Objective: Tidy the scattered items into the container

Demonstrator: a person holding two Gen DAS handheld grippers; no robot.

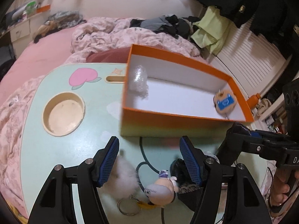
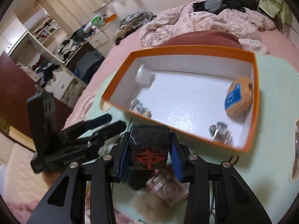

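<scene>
Black block (image 2: 148,149) clamped between right tongs (image 2: 149,150), near orange box (image 2: 255,100).

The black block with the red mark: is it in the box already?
Out. The right gripper holds the black block before the orange box.

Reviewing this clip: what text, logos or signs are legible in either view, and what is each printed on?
"中" in red: on the black block held in the right tongs.
"DA", cut off by the frame edge: on the right tongs' body.
White logo on the blue label of the tan ball in the orange box: too blurred to read.
Embossed lettering on the left tongs' body: unreadable.
</scene>
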